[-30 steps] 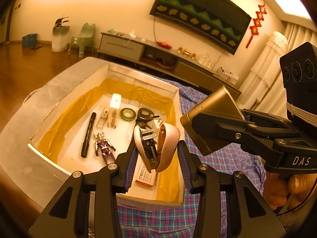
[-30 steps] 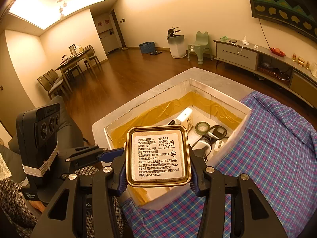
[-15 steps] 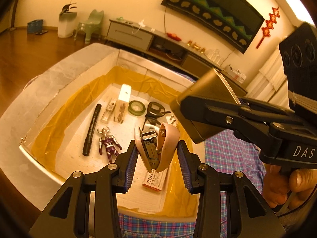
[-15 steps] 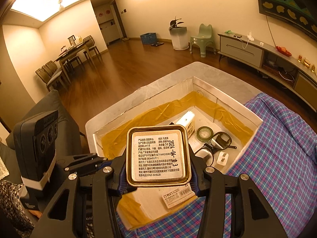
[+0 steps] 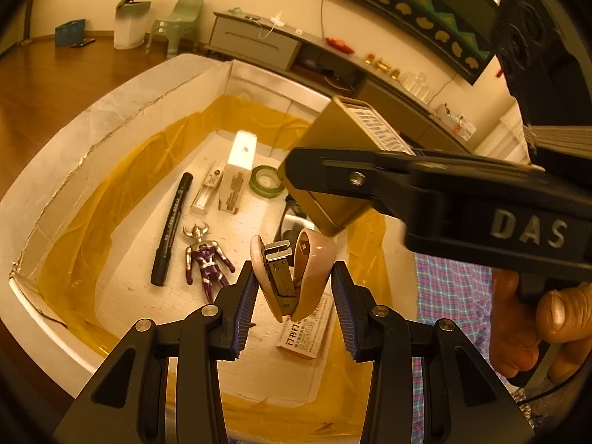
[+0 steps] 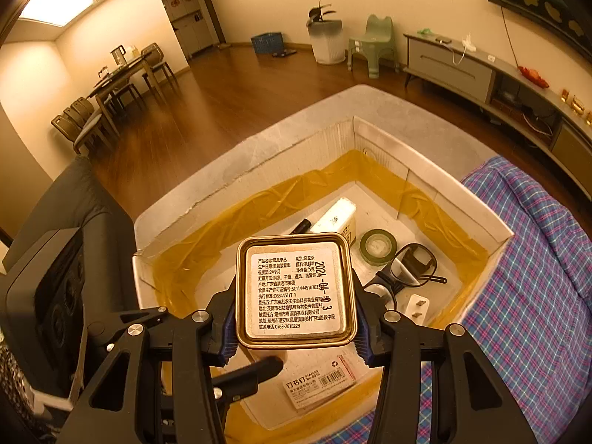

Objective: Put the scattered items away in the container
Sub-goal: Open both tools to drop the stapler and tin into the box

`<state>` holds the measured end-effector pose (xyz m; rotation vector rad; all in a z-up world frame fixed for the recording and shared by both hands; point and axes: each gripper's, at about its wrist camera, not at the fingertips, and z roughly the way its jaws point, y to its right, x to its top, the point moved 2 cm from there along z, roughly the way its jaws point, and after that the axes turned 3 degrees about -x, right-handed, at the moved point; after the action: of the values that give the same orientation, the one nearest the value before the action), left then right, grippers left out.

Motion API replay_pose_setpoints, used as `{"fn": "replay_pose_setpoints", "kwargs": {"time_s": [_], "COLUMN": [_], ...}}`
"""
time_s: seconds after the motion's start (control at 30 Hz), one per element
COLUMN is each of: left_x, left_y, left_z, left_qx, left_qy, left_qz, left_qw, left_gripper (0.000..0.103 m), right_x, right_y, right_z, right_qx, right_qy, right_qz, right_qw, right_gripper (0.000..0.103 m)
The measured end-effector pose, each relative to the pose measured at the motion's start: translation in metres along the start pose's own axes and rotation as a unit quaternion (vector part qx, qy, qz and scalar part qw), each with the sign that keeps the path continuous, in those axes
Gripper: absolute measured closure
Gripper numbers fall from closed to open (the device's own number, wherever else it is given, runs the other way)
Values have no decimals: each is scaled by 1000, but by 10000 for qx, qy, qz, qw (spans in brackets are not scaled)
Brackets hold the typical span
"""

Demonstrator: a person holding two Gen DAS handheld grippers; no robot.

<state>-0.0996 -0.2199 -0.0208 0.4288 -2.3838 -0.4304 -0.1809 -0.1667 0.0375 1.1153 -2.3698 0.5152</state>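
My left gripper (image 5: pixel 294 296) is shut on a pink stapler (image 5: pixel 292 273) and holds it above the near part of the white box (image 5: pixel 111 111), which is lined with yellow film. My right gripper (image 6: pixel 296 327) is shut on a gold tea tin (image 6: pixel 296 288) with a white label, also held over the box; the tin also shows in the left wrist view (image 5: pixel 333 170). In the box lie a black marker (image 5: pixel 172 229), a purple toy figure (image 5: pixel 205 259), a green tape roll (image 5: pixel 266 181), a white carton (image 5: pixel 236 174), a staple box (image 5: pixel 305 333) and glasses (image 6: pixel 403 270).
The box stands on a blue plaid cloth (image 6: pixel 536 277). A white plug (image 6: pixel 416 305) lies in the box near its right wall. A dark sofa (image 6: pixel 74 214) is at the left, with wooden floor beyond.
Both grippers have moved forward over the box with their loads. The right gripper with the tin now hangs above the glasses in the left wrist view.
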Motion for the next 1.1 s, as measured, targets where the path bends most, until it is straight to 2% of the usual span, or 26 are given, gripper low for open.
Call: {"fn": "replay_pose_setpoints", "kwargs": {"time_s": [0.47, 0.8, 1.03, 1.1], "left_x": [3, 5, 5, 3], "left_y": [-3, -5, -9, -7], "left_z": [11, 10, -5, -10], "left_qx": [165, -15, -6, 69], "left_qy": [-116, -38, 225, 279], "left_qz": [-48, -148, -245, -197], "left_qw": [9998, 9999, 9994, 9994], "left_gripper": [61, 56, 54, 54], "right_x": [17, 23, 12, 6], "right_y": [-2, 14, 22, 22], "right_z": [50, 74, 55, 44], "right_qx": [-213, -410, -204, -134], "right_qy": [-562, -774, -607, -524], "right_qz": [-140, 172, 442, 479], "right_qw": [9981, 9960, 9970, 9974], "right_gripper": [53, 52, 52, 48]}}
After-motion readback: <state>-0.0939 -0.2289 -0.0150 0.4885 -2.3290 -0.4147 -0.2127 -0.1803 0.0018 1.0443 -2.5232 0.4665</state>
